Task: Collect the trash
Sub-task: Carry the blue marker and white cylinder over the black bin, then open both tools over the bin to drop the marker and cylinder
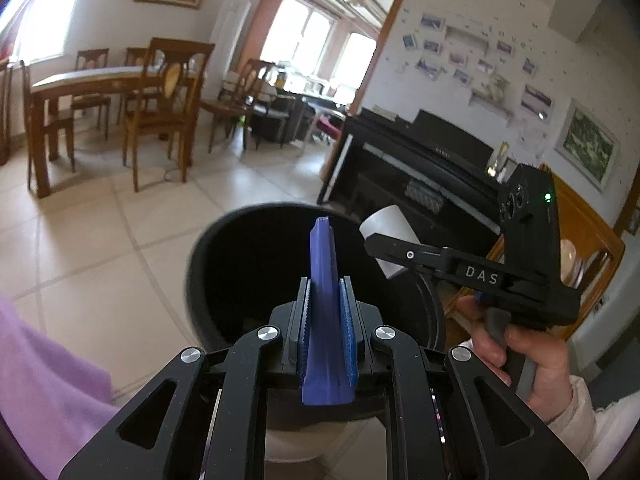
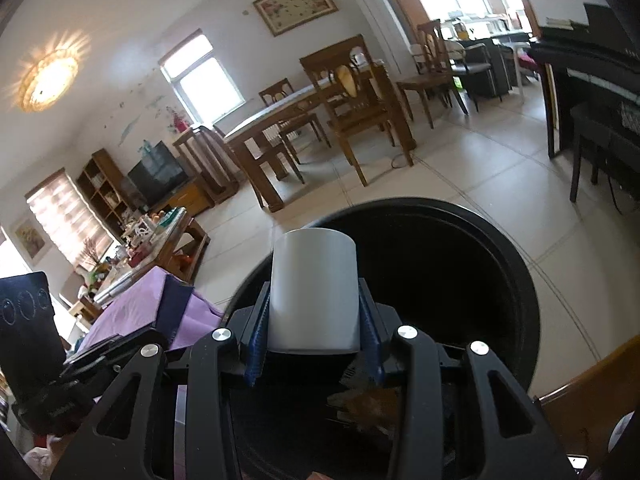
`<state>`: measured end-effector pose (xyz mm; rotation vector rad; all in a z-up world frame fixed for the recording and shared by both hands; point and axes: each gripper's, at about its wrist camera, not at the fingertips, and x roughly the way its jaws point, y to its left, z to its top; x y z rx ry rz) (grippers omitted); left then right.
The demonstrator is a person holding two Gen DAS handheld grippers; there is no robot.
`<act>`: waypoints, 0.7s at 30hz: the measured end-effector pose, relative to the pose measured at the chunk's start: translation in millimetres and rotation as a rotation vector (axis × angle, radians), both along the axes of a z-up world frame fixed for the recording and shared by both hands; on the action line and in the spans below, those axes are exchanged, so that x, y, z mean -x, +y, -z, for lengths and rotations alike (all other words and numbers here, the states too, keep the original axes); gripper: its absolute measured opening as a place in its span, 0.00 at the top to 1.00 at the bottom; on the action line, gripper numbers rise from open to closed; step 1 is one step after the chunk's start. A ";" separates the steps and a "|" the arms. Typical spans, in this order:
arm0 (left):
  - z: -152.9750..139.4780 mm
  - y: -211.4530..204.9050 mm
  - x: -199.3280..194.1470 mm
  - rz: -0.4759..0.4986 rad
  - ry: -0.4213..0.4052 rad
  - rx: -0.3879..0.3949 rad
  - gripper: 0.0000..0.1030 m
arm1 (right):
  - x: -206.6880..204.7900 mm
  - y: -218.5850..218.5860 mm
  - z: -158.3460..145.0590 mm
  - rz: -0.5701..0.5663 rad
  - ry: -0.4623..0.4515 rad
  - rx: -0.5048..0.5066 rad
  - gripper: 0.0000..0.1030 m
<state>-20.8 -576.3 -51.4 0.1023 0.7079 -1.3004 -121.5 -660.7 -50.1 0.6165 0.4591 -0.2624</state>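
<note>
A black round trash bin [image 1: 240, 280] stands on the floor below both grippers; it also shows in the right wrist view [image 2: 460, 272], with some trash at its bottom [image 2: 372, 404]. My left gripper [image 1: 326, 304] is shut on a flat blue-purple piece [image 1: 322, 264] and holds it upright over the bin's mouth. My right gripper [image 2: 314, 320] is shut on a white paper cup [image 2: 314, 292] over the bin's near rim. The right gripper with the cup [image 1: 388, 232] also shows in the left wrist view, at the bin's right side.
A wooden dining table with chairs [image 1: 116, 96] stands across the tiled floor [image 1: 100, 248]. A black piano [image 1: 420, 164] stands on the right. A purple cloth [image 2: 140, 304] and a cluttered coffee table [image 2: 152, 236] lie to the left.
</note>
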 end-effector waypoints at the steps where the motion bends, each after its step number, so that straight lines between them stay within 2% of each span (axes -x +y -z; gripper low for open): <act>1: 2.5 -6.0 1.0 0.003 0.003 -0.005 0.86 | 5.7 -2.9 4.5 0.003 0.000 -0.009 0.62; 3: 11.7 -23.9 4.6 0.012 0.007 -0.022 0.86 | 7.9 -8.4 9.6 0.006 -0.001 -0.023 0.62; 9: 22.7 -38.1 2.3 0.031 0.020 -0.049 0.85 | 19.4 -23.0 19.9 0.014 -0.003 -0.048 0.62; 11: 26.3 -41.1 4.5 0.044 0.026 -0.052 0.77 | 19.9 -20.7 20.0 0.011 -0.005 -0.051 0.60; 12: 27.8 -43.7 6.0 0.047 0.022 -0.059 0.66 | 19.6 -21.8 20.9 0.009 -0.005 -0.053 0.60; 13: 28.3 -45.1 7.4 0.040 0.006 -0.068 0.45 | 20.0 -23.8 21.9 0.008 -0.006 -0.052 0.59; 15: 28.0 -38.3 9.2 0.018 -0.031 -0.063 0.24 | 19.4 -24.8 22.2 0.016 -0.005 -0.050 0.56; 16: 26.3 -36.0 9.5 0.010 -0.044 -0.057 0.19 | 21.7 -25.1 22.9 0.020 -0.006 -0.049 0.52; 18: 25.9 -32.2 9.8 0.002 -0.049 -0.055 0.14 | 22.9 -28.8 24.1 0.022 -0.012 -0.051 0.41; 21: 24.3 -26.0 10.5 0.005 -0.045 -0.061 0.13 | 24.0 -27.8 22.2 0.025 -0.025 -0.044 0.40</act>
